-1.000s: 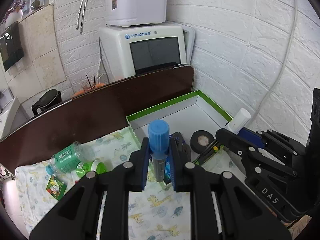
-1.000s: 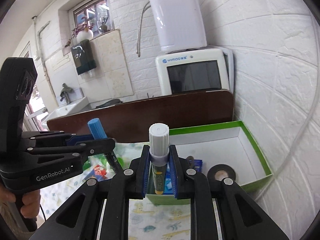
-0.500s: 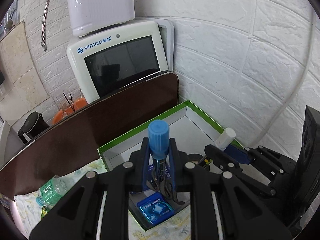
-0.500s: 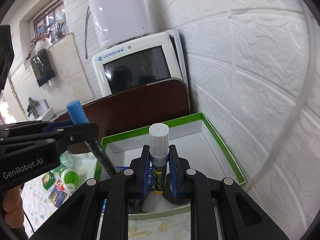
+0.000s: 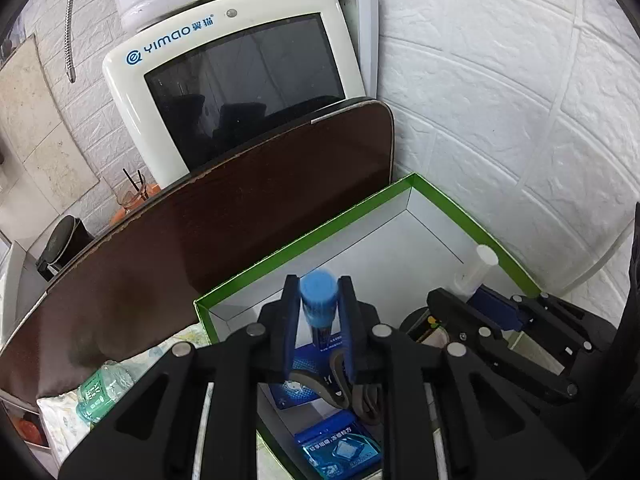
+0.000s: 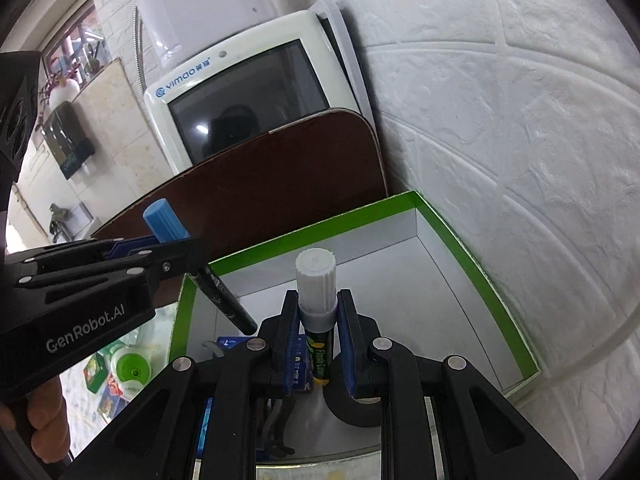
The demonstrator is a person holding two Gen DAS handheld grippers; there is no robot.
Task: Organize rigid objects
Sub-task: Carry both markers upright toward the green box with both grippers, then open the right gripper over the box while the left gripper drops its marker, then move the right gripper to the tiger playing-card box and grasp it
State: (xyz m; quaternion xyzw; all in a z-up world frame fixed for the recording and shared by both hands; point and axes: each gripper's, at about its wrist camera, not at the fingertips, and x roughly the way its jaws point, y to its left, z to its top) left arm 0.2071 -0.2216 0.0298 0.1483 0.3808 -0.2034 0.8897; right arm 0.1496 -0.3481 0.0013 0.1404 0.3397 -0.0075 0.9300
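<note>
A white box with a green rim (image 5: 400, 194) stands in the corner by the wall. My left gripper (image 5: 318, 320) hangs over its near left part, shut on a blue-capped marker (image 5: 319, 300) that stands upright between the pads. My right gripper (image 6: 318, 328) is over the box's near middle, shut on a white-capped marker (image 6: 316, 284) with a black and yellow barrel. Each gripper shows in the other's view: the left gripper (image 6: 180, 256) at the left, the right gripper (image 5: 460, 300) at the right. In the box lie blue packets (image 5: 340, 448), pliers (image 5: 354, 396) and a black tape roll (image 6: 356, 408).
A dark brown board (image 5: 260, 208) leans behind the box, with a white screen appliance (image 5: 240, 68) behind it. A white brick wall (image 5: 500, 100) closes the right side. A green bottle (image 5: 100, 392), a green lid (image 6: 130, 368) and small cards lie on patterned cloth at the left. A person's hand (image 6: 44, 428) holds the left gripper.
Both grippers have moved forward and down, from above the cloth to over the box, each still holding its marker. The cloth items have slid to the lower left of the views.
</note>
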